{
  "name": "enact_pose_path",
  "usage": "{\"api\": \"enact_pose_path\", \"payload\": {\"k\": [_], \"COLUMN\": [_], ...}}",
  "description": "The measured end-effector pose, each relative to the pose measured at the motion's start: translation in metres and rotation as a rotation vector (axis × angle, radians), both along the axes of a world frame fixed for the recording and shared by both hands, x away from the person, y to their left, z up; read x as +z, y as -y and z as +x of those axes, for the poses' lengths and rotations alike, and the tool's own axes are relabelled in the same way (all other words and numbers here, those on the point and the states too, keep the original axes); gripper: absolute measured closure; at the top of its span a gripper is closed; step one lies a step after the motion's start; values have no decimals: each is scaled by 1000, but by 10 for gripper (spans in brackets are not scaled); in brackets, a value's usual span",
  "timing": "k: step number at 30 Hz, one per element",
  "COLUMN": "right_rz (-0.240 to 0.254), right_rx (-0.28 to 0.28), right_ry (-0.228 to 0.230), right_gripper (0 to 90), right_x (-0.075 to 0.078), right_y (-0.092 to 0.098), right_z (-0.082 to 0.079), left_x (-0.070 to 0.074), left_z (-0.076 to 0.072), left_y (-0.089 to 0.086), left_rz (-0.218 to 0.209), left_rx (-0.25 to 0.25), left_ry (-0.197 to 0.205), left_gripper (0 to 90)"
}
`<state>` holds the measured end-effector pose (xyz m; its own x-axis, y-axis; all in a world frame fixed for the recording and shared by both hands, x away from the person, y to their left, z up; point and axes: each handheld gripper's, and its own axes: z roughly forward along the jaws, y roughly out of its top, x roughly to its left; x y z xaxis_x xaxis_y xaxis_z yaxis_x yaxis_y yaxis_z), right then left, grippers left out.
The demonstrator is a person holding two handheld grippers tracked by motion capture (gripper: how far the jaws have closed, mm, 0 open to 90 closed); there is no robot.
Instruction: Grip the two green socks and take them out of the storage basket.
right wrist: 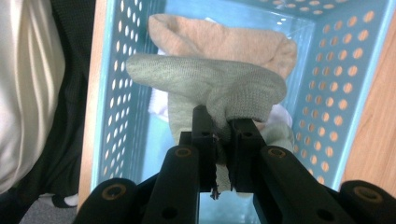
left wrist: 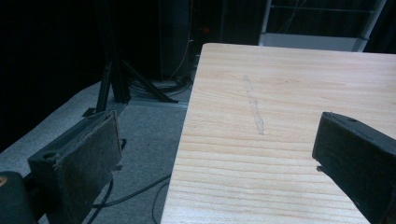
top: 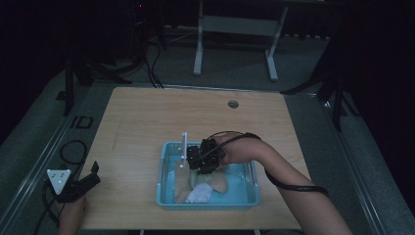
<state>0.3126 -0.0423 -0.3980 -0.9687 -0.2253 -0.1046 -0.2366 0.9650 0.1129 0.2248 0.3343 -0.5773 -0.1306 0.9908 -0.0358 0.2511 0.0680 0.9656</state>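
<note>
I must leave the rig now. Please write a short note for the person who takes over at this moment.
Right gripper: shut on a grey sock, held over the blue basket.
Left gripper: open, holding nothing, at the table's near-left edge.
In the basket: a beige sock and a white one.
Done: grey sock gripped.
Left: probably to lift it out and set it on the table, then handle the others.

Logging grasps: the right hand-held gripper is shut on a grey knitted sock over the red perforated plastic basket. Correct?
Not quite: the perforated plastic basket is light blue, as the right gripper view shows. The right hand-held gripper is indeed shut on the grey knitted sock.
</note>
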Motion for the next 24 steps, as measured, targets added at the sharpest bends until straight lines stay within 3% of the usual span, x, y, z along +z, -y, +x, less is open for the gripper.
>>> {"api": "enact_pose_path", "payload": {"k": [7,16,23,24], "right_rz": [32,80,101,101], "right_rx": [-31,-101,-183,-183], "right_ry": [-1,13,30,30], "right_gripper": [828,828,826,826], "right_x": [14,41,53,53], "right_y": [18,67,114,114], "right_z": [2,6,8,8], "left_x": [0,0,0,0], "left_z": [0,0,1,1], "left_y": [0,0,0,0], "left_rz": [2,1,1,1], "left_rx": [2,4,7,7], "left_ry": [-3,-5,-7,-7], "left_gripper": [13,13,13,13]}}
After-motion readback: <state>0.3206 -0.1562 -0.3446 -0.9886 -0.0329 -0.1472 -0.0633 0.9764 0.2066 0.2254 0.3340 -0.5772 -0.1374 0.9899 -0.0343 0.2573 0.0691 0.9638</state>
